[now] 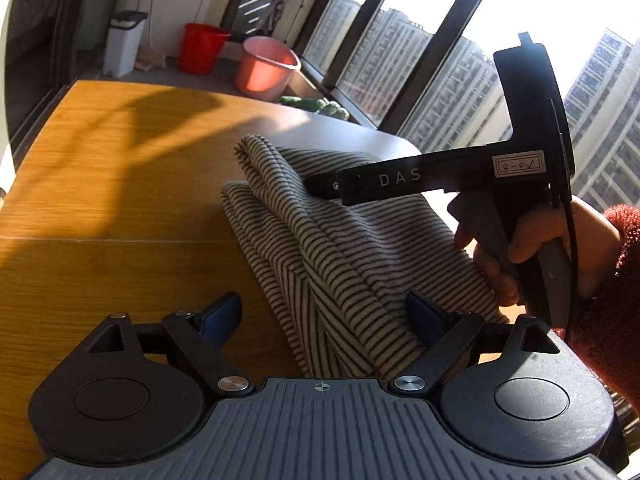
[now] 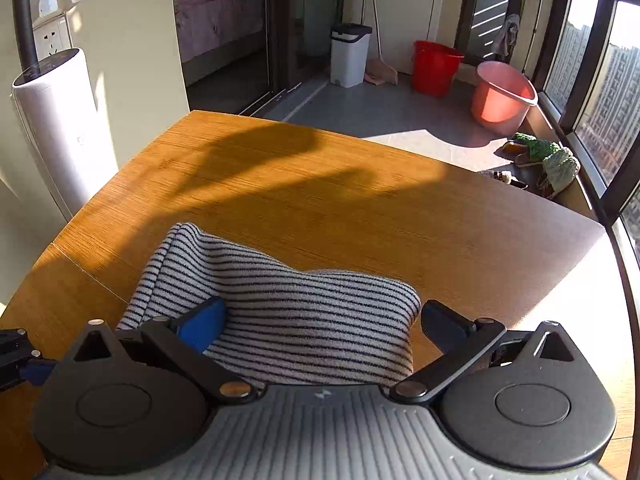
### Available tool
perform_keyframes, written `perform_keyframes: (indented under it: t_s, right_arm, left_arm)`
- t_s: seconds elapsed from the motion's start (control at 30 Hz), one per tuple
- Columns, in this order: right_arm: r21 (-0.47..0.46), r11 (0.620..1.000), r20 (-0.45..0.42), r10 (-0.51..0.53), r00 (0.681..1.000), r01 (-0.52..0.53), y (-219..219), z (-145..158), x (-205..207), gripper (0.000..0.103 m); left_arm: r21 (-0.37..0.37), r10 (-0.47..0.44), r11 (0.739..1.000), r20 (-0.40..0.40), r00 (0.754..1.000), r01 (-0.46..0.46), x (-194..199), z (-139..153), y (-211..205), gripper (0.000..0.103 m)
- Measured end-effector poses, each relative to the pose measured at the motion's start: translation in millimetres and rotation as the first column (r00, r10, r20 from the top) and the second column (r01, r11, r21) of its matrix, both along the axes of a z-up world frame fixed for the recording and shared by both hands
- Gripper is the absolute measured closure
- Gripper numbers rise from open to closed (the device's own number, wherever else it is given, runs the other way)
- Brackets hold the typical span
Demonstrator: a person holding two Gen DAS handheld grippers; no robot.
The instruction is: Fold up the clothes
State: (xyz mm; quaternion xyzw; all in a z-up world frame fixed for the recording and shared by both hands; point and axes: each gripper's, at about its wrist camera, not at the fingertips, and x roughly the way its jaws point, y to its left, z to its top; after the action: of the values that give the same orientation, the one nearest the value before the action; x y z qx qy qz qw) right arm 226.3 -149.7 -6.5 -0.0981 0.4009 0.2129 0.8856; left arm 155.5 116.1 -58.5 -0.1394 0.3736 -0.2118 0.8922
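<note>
Garment: a striped top (image 1: 320, 240), already folded into a thick bundle, lay on the wooden counter (image 1: 120, 200) in low sunlight.
Lie of the cloth: in the left wrist view its long axis ran away from the camera, toward the window; the near end sat between the left gripper's (image 1: 328, 316) jaws.
Left jaws: spread wide, the right pad touching the cloth, nothing clamped.
Right gripper: seen from the left view it (image 1: 320, 186) reached across the bundle from the right; in its own view (image 2: 320, 324) the jaws stood wide, straddling the folded edge, not closed on it.
Nearer hand: both were at the cloth; neither looked clearly closer.
Writing: "DAS" in white on the right gripper's body, plus a small handwritten label (image 1: 519, 167) too unclear to read.
Surroundings: a red bucket (image 2: 436, 66), a pink tub (image 2: 502, 98) and a white bin (image 2: 349, 54) stood on the floor beyond.
</note>
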Motion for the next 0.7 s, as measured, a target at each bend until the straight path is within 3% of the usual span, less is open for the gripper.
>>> perform_keyframes:
  t_s: [0.2,0.33,0.47,0.53,0.7]
  right_arm:
    - [0.176,0.984,0.022,-0.038,0.999,0.034,-45,17,-34,0.000]
    - [0.261,0.961,-0.008,-0.096,0.995,0.094,-82,11,-67,0.000]
    - [0.189,0.976,0.010,-0.115,0.993,0.112,-82,-13,-91,0.000]
    - [0.164,0.976,0.036,-0.151,0.988,0.143,-74,-15,-94,0.000]
    - [0.002,0.992,0.198,-0.122,0.973,0.124,-41,-9,-109,0.000]
  left_arm:
    - [0.021,0.005,1.000,0.001,1.000,-0.005,-5,0,0,0.008]
    - [0.024,0.021,0.999,-0.004,1.000,-0.021,-7,0,2,0.007]
    - [0.019,0.018,1.000,-0.030,0.999,-0.017,-6,0,2,0.006]
    - [0.015,0.022,1.000,-0.028,0.999,-0.021,-7,5,2,0.014]
    - [-0.019,0.064,0.998,0.035,0.997,-0.063,-12,36,8,0.023]
